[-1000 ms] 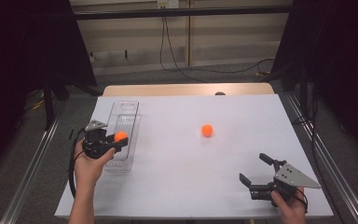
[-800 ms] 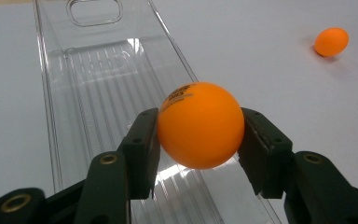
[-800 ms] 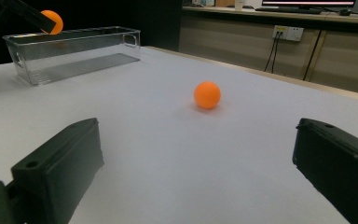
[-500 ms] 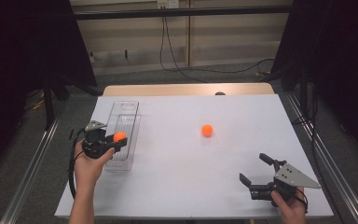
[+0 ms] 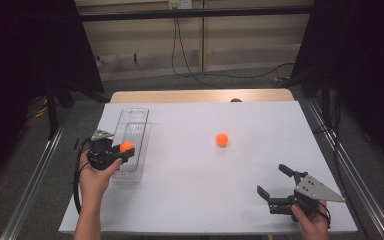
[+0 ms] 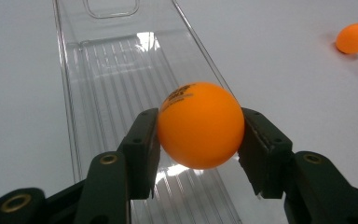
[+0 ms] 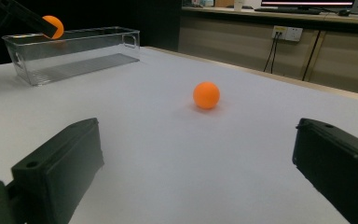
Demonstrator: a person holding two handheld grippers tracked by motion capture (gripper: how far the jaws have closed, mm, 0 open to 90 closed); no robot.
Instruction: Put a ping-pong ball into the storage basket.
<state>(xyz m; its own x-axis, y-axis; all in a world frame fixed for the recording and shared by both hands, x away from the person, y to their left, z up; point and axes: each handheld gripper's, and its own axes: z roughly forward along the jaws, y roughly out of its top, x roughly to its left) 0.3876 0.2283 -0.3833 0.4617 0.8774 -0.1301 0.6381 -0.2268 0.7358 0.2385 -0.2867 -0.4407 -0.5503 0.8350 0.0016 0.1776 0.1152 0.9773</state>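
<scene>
Your left gripper point(image 5: 124, 149) is clamped on an orange ball point(image 5: 126, 147); in the left gripper view both black pads press against the ball's sides point(image 6: 199, 125), with its small dark printed lettering turned up and to the left. You hold that ball above the clear plastic tray point(image 5: 132, 131), a long narrow bin with a ribbed floor and a handle cut-out at its far end. The ball hangs over the near half of the tray and does not touch its floor; a bright reflection sits on the ribs right below it. In the right gripper view the ball sits at the level of the tray's rim, at the near-left end point(image 7: 52, 26).

A second orange ball point(image 5: 222, 139) lies loose on the white table point(image 5: 260, 130), well apart from the tray, roughly in the middle of the surface. It rests on its own shadow and nothing touches it.

Your right gripper point(image 5: 276, 186) sits low near the front right corner of the table with its jaws spread wide and nothing between them. Its own view looks across the table top at the loose ball point(image 7: 206, 95), which lies in line with the gap between the two jaws but far ahead of them. The grey three-cornered plate on top of it points toward the table's right edge
</scene>
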